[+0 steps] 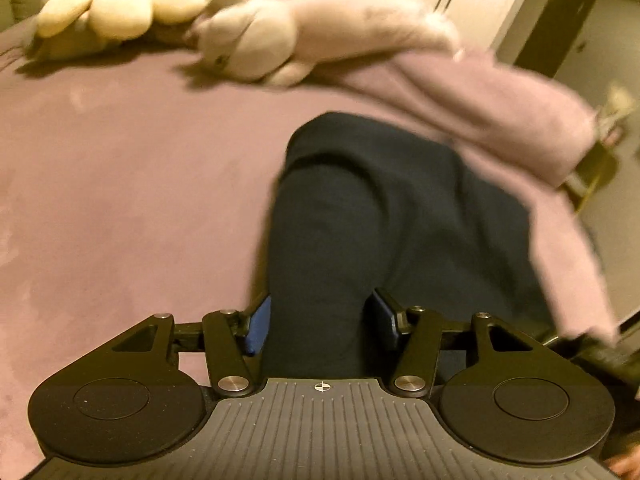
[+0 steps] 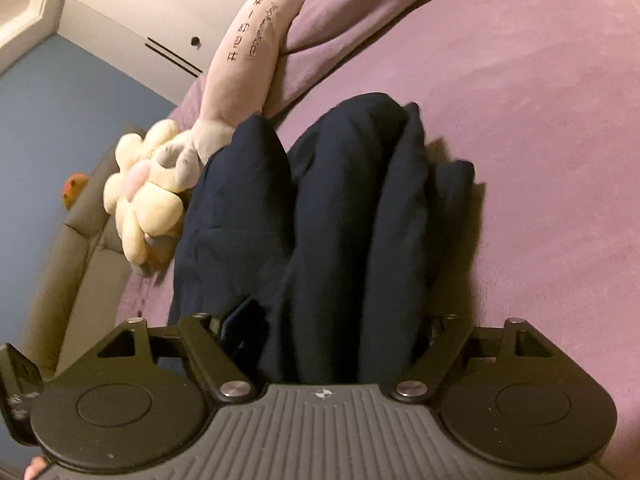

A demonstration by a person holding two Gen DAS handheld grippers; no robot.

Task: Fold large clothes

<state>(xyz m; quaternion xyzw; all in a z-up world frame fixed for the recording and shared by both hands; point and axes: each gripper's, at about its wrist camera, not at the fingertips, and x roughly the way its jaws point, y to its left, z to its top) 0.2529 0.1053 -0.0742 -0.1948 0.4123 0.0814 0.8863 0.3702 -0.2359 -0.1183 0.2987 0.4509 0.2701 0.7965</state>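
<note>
A dark navy garment lies bunched on the purple bed cover. In the left wrist view a thick fold of it runs up between the blue pads, and my left gripper is shut on that fold. In the right wrist view the navy garment stands in several puffy folds that fill the gap of my right gripper. Its left pad shows against the cloth. The right pad is hidden behind fabric, so I cannot see whether the pads press.
A cream flower-shaped plush and a long pale pink plush lie at the far side of the bed, close to the garment. A lilac blanket hangs over the bed's right edge. White cupboard doors stand behind.
</note>
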